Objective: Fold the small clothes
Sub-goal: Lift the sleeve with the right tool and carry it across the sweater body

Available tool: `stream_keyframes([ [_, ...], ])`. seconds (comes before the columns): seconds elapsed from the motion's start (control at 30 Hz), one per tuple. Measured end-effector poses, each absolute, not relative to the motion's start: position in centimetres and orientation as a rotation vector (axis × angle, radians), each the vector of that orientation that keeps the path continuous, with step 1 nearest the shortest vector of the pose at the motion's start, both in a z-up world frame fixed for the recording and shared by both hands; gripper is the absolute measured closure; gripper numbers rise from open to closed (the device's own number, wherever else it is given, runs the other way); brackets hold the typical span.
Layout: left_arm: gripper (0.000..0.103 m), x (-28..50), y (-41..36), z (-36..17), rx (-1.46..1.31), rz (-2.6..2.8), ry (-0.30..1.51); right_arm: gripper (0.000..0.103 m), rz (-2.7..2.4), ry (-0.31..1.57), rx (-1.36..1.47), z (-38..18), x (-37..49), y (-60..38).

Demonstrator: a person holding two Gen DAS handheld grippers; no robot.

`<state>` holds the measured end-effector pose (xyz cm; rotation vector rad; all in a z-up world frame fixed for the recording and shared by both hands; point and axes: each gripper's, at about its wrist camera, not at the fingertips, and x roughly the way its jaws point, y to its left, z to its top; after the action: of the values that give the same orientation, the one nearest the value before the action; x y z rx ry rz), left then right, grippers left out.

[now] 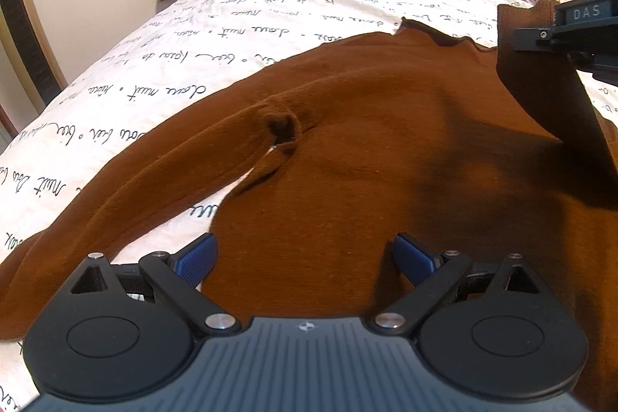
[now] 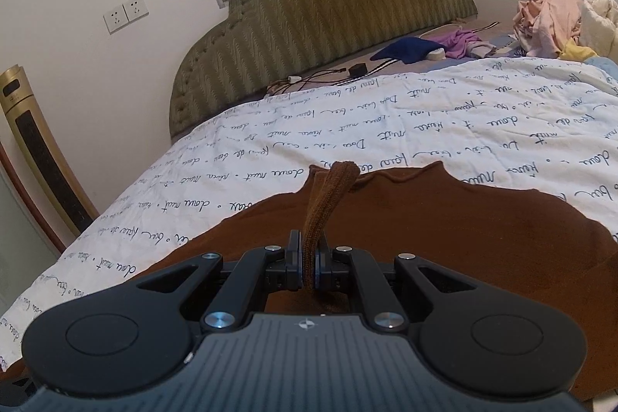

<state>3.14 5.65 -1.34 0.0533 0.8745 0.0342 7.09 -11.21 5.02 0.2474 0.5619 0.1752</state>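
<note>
A brown knit sweater lies spread on the white bedspread printed with black handwriting. One sleeve runs out to the left, with a bunched fold near the armpit. My left gripper hovers open over the sweater's near part, nothing between its blue pads. My right gripper is shut on a ribbed cuff of the sweater, which sticks up past the jaws above the sweater's body. In the left wrist view the right gripper's body shows at the upper right with brown cloth hanging from it.
A green padded headboard stands at the bed's far end. Blue and purple clothes, cables and a charger lie before it. A pile of pale clothes sits at the far right. A gold tower appliance stands left of the bed.
</note>
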Motion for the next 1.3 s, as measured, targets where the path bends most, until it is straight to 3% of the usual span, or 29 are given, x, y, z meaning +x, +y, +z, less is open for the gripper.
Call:
stream_keyframes([
  [1.3,0.005,3.2,6.9,-1.6,0.03,0.037,0.891,0.091,0.306,0.684,0.13,1.4,12.0,-3.2],
])
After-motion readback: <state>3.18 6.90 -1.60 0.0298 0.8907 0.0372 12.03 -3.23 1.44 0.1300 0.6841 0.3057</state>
